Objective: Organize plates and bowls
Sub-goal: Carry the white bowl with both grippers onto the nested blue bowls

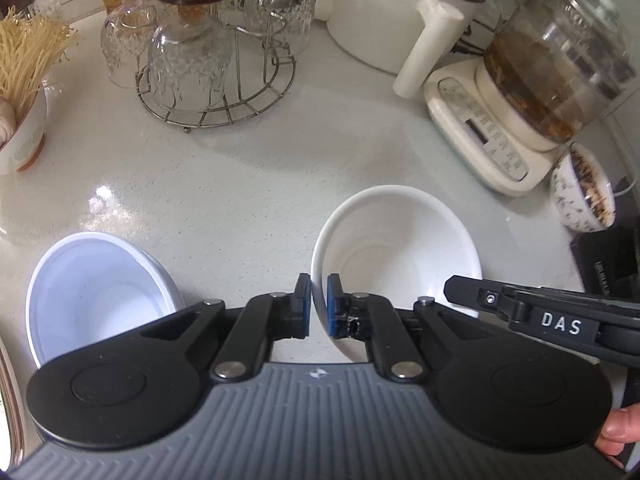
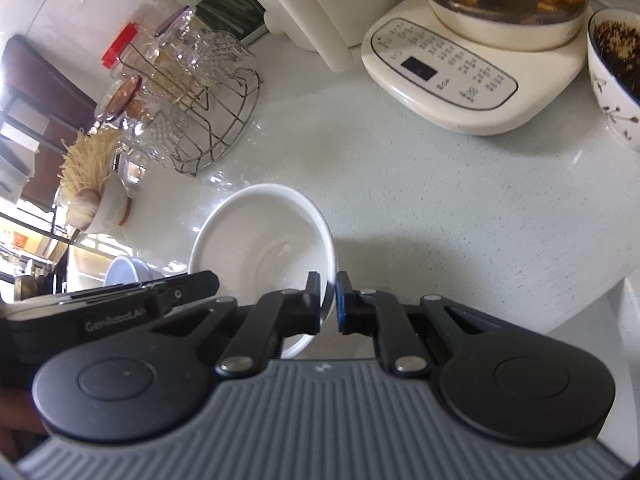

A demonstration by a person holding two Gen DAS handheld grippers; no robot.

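Note:
A white bowl (image 1: 400, 240) stands on the pale counter (image 1: 240, 184), held from both sides. My left gripper (image 1: 319, 306) is shut on the bowl's left rim, one blue pad outside the wall and one inside. In the right wrist view my right gripper (image 2: 329, 304) is shut on the right rim of the same white bowl (image 2: 260, 248), with the rim pinched between its pads. Each gripper shows in the other's view: the right gripper's body (image 1: 520, 312) at the bowl's right, the left gripper's body (image 2: 160, 296) at its left. A second, pale bluish bowl (image 1: 92, 292) sits to the left, untouched.
Behind are a wire rack of upturned glass cups (image 1: 216, 80), a white appliance with a handle (image 1: 400, 12), a glass kettle on a cream base (image 1: 500, 128), and a patterned bowl of dark contents (image 1: 584, 188). A bowl of dry noodles (image 1: 24, 80) is far left.

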